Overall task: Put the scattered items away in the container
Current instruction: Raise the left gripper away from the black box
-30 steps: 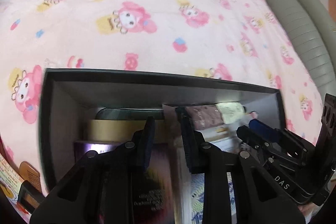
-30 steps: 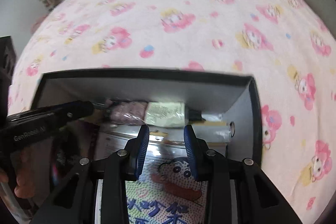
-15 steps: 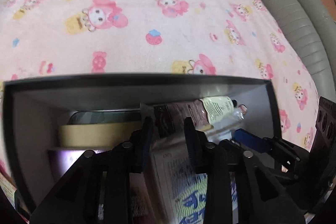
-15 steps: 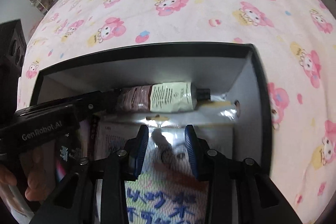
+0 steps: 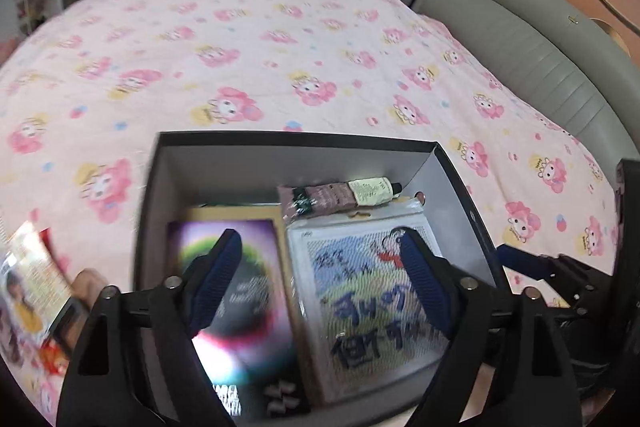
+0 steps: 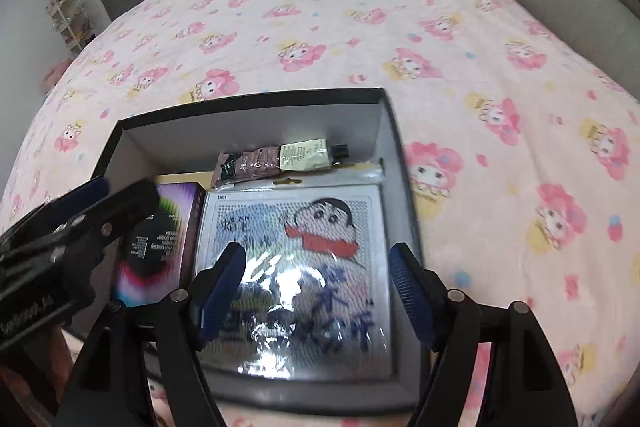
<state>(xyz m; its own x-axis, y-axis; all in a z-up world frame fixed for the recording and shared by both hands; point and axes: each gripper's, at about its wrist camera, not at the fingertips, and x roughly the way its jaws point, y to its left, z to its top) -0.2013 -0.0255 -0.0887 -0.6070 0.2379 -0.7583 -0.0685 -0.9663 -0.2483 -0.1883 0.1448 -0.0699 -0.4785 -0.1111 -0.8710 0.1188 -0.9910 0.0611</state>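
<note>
- Presently, both grippers are seen spread wide and empty above the black box (image 6: 384,131) on the bed (image 6: 360,11): the left gripper (image 5: 320,283) over the purple carton (image 5: 236,291), the right gripper (image 6: 316,291) over the cartoon packet (image 6: 296,267).
- Inside the box, the carton and packet are laid flat side by side, and a tube (image 6: 280,161) is lodged across the far end, touching the packet's top edge.
- Outside the box, at the left edge of the left view, a blurred printed package (image 5: 28,291) is glimpsed on the bed; it is judged to be an item not yet tidied.
- A risk is judged from the glossy film on the packet: slipping is likely if it is nudged.
- The box could be shoved across the soft bedding if its wall is clipped by a gripper.
- The two grippers are close together, so a collision is possible.
</note>
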